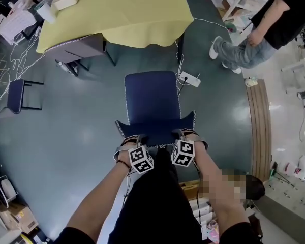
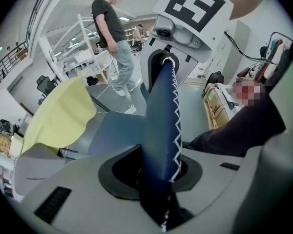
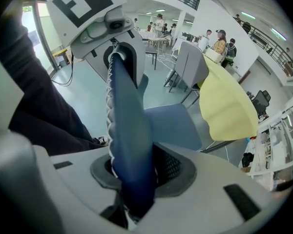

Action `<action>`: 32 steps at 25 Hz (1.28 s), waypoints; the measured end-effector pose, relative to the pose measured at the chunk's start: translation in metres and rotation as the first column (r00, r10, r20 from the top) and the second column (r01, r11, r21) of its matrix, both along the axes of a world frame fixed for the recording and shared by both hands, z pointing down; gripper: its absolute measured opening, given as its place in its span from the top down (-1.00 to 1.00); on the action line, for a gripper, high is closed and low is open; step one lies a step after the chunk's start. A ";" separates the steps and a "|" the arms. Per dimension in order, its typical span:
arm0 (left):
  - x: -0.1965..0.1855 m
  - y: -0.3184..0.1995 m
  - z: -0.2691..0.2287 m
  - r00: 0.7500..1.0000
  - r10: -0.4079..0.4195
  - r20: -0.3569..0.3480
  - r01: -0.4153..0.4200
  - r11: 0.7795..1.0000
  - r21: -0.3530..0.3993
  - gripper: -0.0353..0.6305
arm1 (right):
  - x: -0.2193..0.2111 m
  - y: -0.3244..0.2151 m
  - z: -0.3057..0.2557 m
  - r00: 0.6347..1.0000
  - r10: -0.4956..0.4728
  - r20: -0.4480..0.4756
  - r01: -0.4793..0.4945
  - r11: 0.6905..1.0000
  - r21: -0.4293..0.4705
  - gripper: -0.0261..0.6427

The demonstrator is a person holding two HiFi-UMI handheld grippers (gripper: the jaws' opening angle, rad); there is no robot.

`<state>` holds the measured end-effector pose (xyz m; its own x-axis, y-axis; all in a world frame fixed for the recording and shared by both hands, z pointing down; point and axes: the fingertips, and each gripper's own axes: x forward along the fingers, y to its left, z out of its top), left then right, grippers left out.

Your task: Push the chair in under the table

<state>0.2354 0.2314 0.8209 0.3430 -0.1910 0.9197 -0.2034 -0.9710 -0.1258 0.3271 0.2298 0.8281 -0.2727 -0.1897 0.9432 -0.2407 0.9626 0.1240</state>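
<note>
Left claw [image 1: 134, 139] and right claw [image 1: 186, 134] each clamped on the top edge of the blue chair [image 1: 151, 100] backrest [image 2: 161, 130], one near each corner, stitched fabric pinched between the jaws. Chair stands on the floor [image 1: 71, 136], seat toward the desk [image 1: 142, 32] with its yellow cloth, near it but not under it. Power strip [image 1: 189, 79] lies just right of the seat. A person [image 1: 267, 27] stands at far right.

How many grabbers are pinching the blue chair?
2. The left gripper clamps the top edge of the chair back near its left corner; the right gripper clamps it near the right corner. No others show.
</note>
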 end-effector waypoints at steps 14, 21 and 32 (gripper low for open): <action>0.009 -0.012 0.000 1.000 0.000 0.002 0.000 1.000 -0.017 0.56 | 0.008 -0.013 -0.001 1.000 0.013 -0.001 -0.013 1.000 0.014 0.56; 0.007 -0.049 0.002 1.000 -0.025 0.011 0.025 1.000 -0.004 0.56 | 0.006 -0.050 0.002 1.000 0.007 -0.011 -0.007 1.000 0.014 0.56; 0.008 -0.104 0.001 0.999 -0.043 0.018 0.043 0.999 0.008 0.56 | 0.006 -0.106 0.000 1.000 -0.006 -0.008 0.006 1.000 0.024 0.56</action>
